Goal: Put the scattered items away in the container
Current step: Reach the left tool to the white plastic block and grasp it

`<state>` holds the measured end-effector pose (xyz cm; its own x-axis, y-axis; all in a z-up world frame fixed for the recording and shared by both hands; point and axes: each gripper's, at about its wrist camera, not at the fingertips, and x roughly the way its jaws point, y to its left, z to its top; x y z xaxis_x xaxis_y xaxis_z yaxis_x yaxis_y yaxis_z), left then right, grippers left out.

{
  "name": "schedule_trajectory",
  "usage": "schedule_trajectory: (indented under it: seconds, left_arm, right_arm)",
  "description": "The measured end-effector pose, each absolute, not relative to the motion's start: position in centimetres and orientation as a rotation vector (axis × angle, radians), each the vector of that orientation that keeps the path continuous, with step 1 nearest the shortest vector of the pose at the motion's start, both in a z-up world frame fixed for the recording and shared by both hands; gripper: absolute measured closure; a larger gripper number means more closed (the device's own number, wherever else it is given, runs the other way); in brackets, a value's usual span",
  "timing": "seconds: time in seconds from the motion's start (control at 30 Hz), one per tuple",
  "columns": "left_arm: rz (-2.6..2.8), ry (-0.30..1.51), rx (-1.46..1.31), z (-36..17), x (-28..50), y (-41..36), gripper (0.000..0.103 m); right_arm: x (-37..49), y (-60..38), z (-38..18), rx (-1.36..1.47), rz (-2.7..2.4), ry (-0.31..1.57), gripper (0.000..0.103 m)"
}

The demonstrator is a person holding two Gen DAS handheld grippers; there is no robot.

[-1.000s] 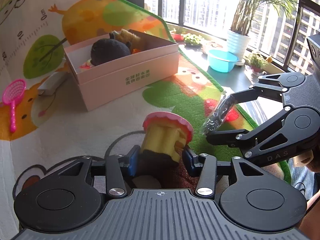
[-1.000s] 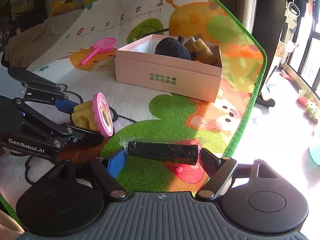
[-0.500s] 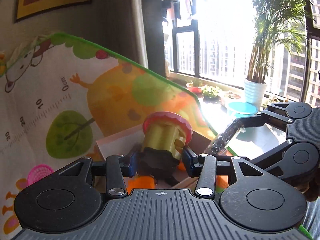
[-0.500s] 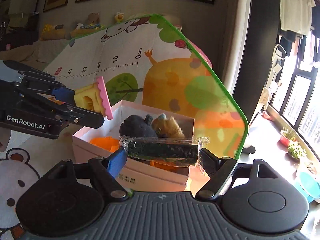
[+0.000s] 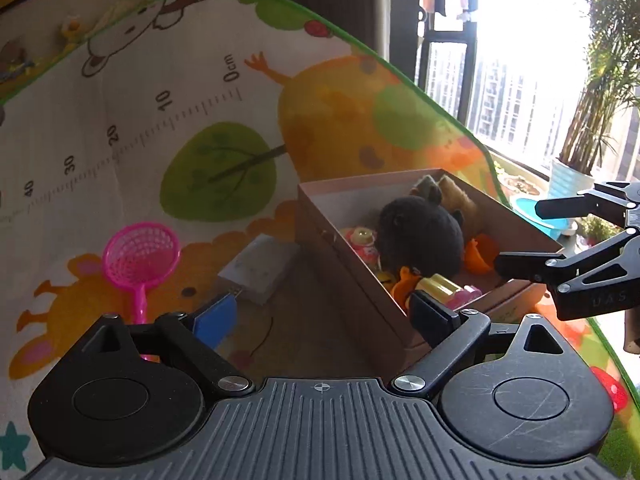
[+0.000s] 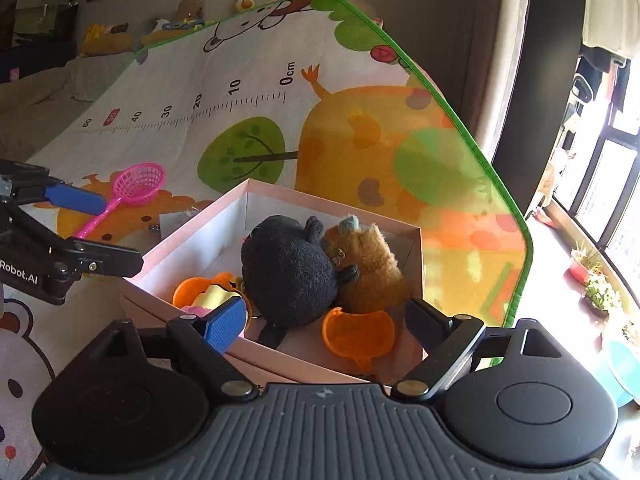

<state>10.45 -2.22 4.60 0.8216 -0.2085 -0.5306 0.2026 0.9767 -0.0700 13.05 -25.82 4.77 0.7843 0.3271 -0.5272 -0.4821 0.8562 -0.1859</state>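
The pink cardboard box (image 5: 344, 268) (image 6: 332, 201) stands on the play mat, holding a black plush (image 5: 420, 236) (image 6: 288, 272), a brown plush (image 6: 368, 268) and orange plastic pieces (image 6: 358, 338). A yellow toy with a pink top (image 5: 444, 290) (image 6: 212, 298) lies in the box's near corner. My left gripper (image 5: 324, 316) (image 6: 100, 228) is open and holds nothing, at the box's left wall. Over the box's near edge, my right gripper (image 6: 326, 322) (image 5: 532, 236) is open too. I do not see the dark wrapped roll.
A pink toy scoop net (image 5: 140, 252) (image 6: 138, 184) and a small grey-white box (image 5: 260, 268) (image 6: 172, 222) lie on the mat left of the pink box. The mat's green edge (image 6: 500, 184) runs along the right, with plant pots and a blue basin by the windows.
Both grippers have opened. The yellow-pink toy has left my left gripper and lies in the box. The wrapped roll is gone from my right gripper.
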Motion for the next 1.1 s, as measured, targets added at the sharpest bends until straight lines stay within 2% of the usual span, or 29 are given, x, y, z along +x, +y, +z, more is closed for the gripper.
schedule_trajectory:
  seconds: [0.37, 0.43, 0.5, 0.57, 0.87, 0.93, 1.0, 1.1]
  left_arm:
    - [0.042, 0.549, -0.100, 3.1, 8.5, 4.8, 0.005]
    - [0.090, 0.565, -0.138, 2.2, 8.3, 6.1, 0.005]
    - [0.114, 0.570, -0.177, 1.3, 8.0, 7.0, 0.005]
    - [0.122, 0.582, -0.239, 0.9, 7.8, 8.0, 0.005]
    - [0.119, 0.593, -0.286, 0.6, 7.9, 8.7, 0.004]
    - [0.117, 0.597, -0.293, 0.5, 7.9, 8.8, 0.004]
    - [0.118, 0.601, -0.296, 0.5, 8.0, 8.8, 0.003]
    - [0.118, 0.608, -0.289, 0.5, 8.1, 8.6, 0.003]
  right_arm:
    - [12.9, -17.5, 6.2, -0.371, 0.579, 0.474, 0.016]
    - [13.0, -15.5, 6.3, -0.402, 0.618, 0.483, 0.026]
    - [13.2, -13.2, 6.4, -0.428, 0.670, 0.529, 0.051]
    - [13.5, -11.3, 6.3, -0.437, 0.704, 0.566, 0.054]
    - [12.2, -8.8, 4.5, -0.397, 0.732, 0.620, 0.053]
    - [10.8, -10.1, 4.3, -0.381, 0.740, 0.599, 0.049]
    - [9.2, -11.8, 4.3, -0.347, 0.743, 0.579, 0.036]
    - [6.7, -13.9, 3.3, -0.312, 0.748, 0.554, 0.030]
